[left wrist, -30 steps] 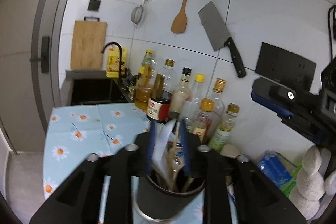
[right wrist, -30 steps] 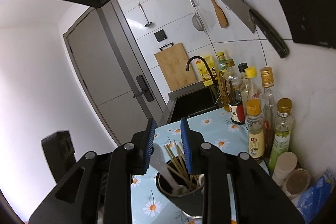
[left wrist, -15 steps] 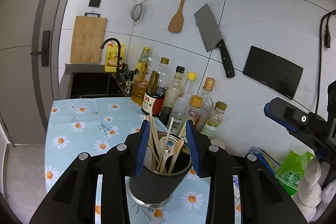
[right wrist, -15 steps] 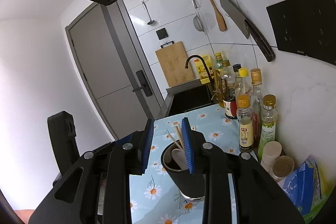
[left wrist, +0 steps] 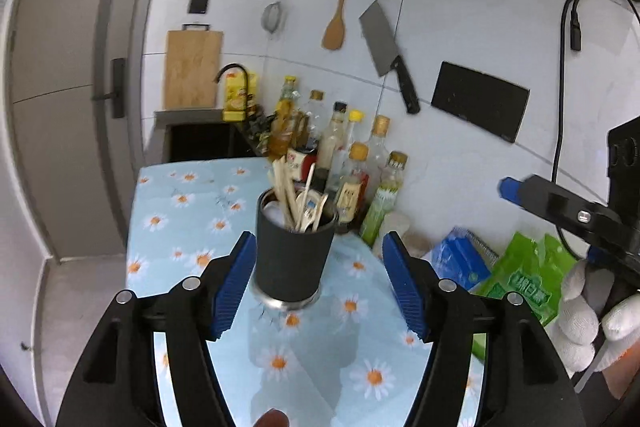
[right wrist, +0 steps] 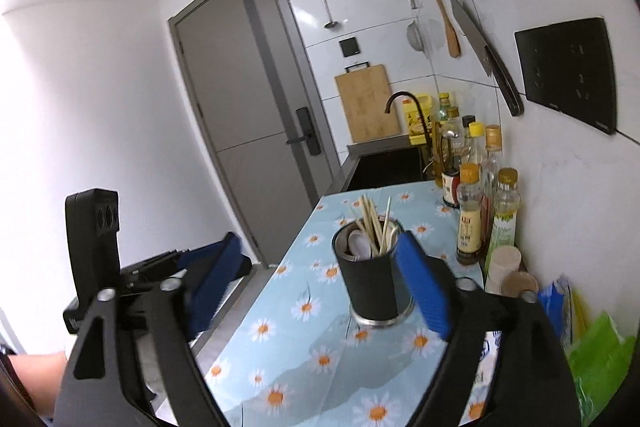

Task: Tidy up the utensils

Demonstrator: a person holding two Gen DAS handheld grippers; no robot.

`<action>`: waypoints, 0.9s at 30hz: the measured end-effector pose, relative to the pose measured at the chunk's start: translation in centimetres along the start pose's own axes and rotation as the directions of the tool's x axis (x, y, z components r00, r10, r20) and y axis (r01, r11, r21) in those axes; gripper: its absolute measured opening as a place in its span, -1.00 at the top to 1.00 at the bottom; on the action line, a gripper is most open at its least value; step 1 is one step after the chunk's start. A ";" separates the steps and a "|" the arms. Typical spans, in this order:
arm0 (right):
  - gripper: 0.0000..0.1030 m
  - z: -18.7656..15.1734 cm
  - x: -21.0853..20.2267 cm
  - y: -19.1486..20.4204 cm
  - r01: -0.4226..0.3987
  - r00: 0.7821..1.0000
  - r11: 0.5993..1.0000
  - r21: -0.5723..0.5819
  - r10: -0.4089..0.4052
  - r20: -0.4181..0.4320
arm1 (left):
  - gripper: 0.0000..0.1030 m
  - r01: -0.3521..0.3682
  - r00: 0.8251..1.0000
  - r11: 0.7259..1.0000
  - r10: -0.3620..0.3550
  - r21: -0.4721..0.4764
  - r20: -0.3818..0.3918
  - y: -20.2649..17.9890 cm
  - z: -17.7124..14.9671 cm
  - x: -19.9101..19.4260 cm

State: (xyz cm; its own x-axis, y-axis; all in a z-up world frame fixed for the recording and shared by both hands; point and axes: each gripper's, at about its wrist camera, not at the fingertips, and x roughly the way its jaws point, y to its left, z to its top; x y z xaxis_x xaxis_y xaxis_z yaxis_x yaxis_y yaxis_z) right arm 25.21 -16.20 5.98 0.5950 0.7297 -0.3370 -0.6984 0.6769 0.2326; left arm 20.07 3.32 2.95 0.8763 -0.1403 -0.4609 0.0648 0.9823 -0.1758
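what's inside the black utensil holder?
In the black utensil holder: wooden chopsticks and pale spoons stand upright, with a white rounded piece at the rim. Their lower ends are hidden by the wall.

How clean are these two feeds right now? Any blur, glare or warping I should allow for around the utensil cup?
Left wrist view: the utensil cup is fairly sharp, the bottles behind it soft; the right gripper at the edge smears. Right wrist view: the wall at left is blown out white, the left gripper is blurred, the cup readable. Both views bend straight tile lines and the door frame.
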 end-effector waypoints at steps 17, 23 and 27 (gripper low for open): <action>-0.90 -9.2 -6.4 0.5 0.088 0.988 0.988 -0.127 -0.103 -0.115 | -0.87 -0.113 0.989 0.993 0.107 -0.046 -0.103 -6.5 -9.2 -4.5; -0.90 -12.5 -6.7 -0.5 0.146 0.972 0.985 -0.089 -0.160 -0.171 | -0.87 -0.151 0.982 0.986 0.141 -0.069 -0.129 -7.1 -11.4 -4.7; -0.90 -13.4 -6.6 -1.2 0.163 0.969 0.986 -0.038 -0.168 -0.180 | -0.87 -0.190 0.971 0.981 0.181 -0.044 -0.158 -7.3 -12.6 -4.4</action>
State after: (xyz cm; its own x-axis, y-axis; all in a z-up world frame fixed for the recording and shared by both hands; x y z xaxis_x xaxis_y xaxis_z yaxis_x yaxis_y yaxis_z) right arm 16.76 -23.14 -4.33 0.6223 0.5764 -0.5296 -0.6065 0.7828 0.1394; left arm 9.78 -4.82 -4.68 0.7867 0.0221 -0.6169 -0.1244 0.9845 -0.1233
